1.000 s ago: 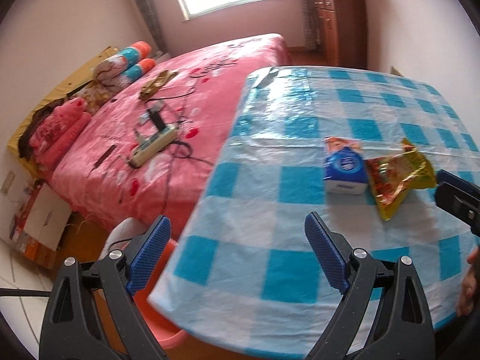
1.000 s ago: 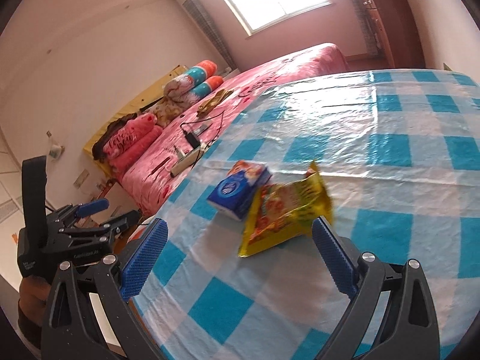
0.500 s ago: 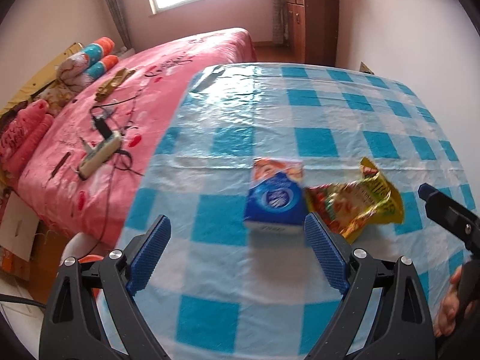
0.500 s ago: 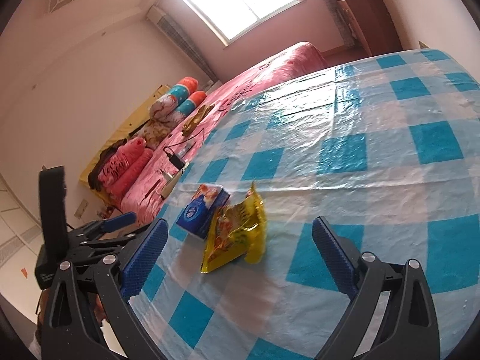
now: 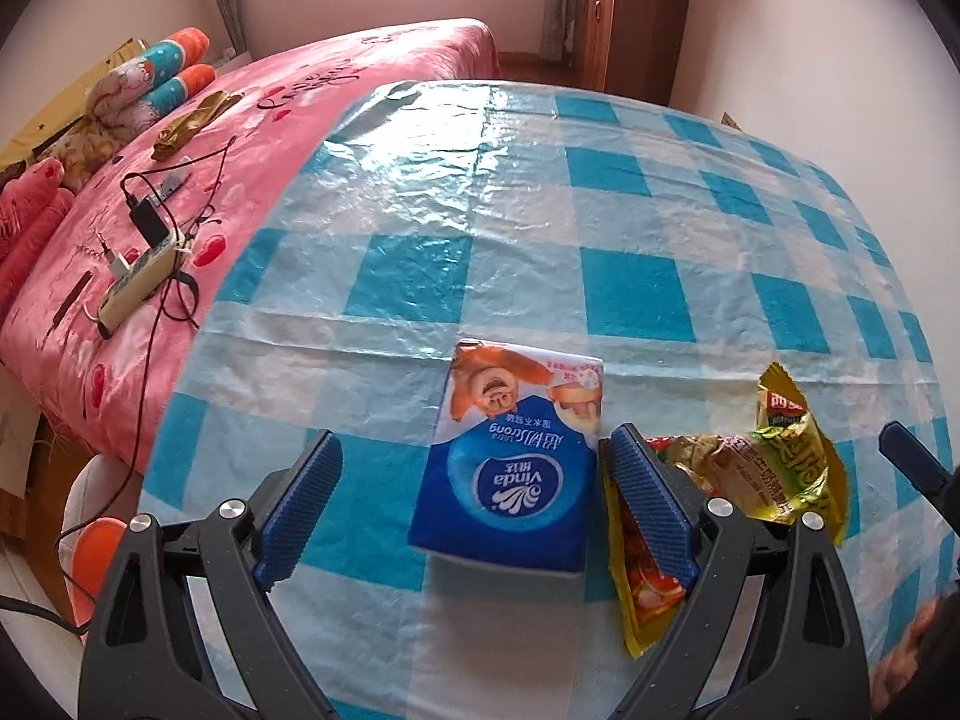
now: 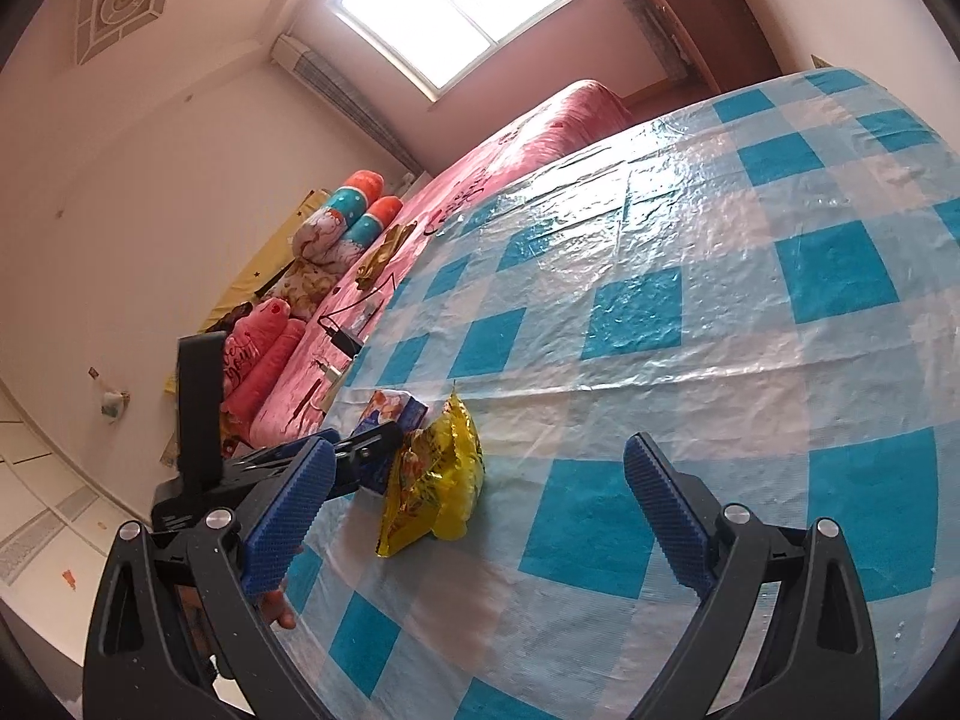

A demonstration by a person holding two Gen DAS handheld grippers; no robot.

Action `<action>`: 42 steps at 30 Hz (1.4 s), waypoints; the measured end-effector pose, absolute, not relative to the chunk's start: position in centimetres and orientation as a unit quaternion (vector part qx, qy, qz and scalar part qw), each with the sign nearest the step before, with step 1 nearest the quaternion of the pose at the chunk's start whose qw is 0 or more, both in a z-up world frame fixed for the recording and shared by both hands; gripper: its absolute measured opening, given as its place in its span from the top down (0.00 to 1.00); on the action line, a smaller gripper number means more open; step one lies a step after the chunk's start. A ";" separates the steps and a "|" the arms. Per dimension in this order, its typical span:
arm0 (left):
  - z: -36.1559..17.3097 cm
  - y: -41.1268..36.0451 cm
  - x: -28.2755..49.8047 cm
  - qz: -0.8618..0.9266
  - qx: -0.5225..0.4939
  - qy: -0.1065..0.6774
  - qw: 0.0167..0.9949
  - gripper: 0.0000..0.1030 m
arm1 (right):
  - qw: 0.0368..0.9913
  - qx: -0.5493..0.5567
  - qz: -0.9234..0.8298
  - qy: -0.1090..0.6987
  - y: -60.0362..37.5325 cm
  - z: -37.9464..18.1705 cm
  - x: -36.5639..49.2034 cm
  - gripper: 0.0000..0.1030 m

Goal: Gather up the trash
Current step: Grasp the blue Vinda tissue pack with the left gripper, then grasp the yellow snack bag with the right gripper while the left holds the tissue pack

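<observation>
The tissue pack [image 5: 510,468], blue with a white logo and a cartoon picture at its far end, lies flat on the checked tablecloth [image 5: 630,294] between the spread fingers of the left gripper [image 5: 474,504], whose jaws stand wide with nothing held; the right blue pad [image 5: 651,510] sits just beside the pack's edge, while the left pad is clear of it. Just to the right of the pack lies a crumpled yellow and red snack wrapper [image 5: 768,480], partly behind that right finger and touching or nearly touching the pack. The right gripper [image 6: 474,516] is also wide apart and holds nothing, hanging over the table with the wrapper [image 6: 438,480] ahead between its fingers but nearer the left one. In the right wrist view the left gripper's black frame reaches in from the left toward the pack [image 6: 393,414]. Beyond the table's left edge is a bed with a pink cover [image 5: 198,168], bearing a power strip [image 5: 135,285] with cables and rolled bedding [image 5: 156,75] at its head. A wooden cabinet [image 5: 624,6] stands by the far wall near the window [image 6: 450,6].
</observation>
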State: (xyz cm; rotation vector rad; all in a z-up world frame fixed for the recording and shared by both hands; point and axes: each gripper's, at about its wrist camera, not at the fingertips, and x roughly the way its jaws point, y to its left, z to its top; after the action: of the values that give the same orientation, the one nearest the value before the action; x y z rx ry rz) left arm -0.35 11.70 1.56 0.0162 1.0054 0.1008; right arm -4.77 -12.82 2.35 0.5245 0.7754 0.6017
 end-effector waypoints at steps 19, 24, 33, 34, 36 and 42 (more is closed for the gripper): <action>0.9 8.6 -1.1 0.016 0.000 0.482 0.876 0.45 | 0.827 0.229 0.322 0.400 -10.5 1.6 -4.5 0.07; 1.1 6.8 -2.8 -0.019 -0.009 0.484 0.875 0.46 | 0.830 0.237 0.311 0.399 -11.1 1.5 -4.4 0.07; 1.1 6.4 -4.3 -0.034 -0.018 0.488 0.872 0.48 | 0.827 0.230 0.303 0.414 -10.9 1.1 -4.4 0.07; 1.2 6.4 -4.3 -0.031 -0.017 0.488 0.872 0.48 | 0.829 0.221 0.301 0.416 -10.6 1.2 -4.5 0.08; 1.2 6.7 -4.2 -0.024 -0.014 0.484 0.874 0.48 | 0.830 0.210 0.298 0.421 -10.3 1.2 -4.5 0.19; 1.0 7.1 -3.3 -0.009 -0.011 0.479 0.878 0.44 | 0.839 0.179 0.286 0.426 -9.8 1.1 -4.8 0.31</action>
State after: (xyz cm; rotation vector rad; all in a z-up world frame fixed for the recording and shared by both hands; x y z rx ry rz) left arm -3.35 7.13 1.00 -0.0239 0.9981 -0.0193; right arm -4.75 -9.76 1.12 0.3779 0.9009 0.6056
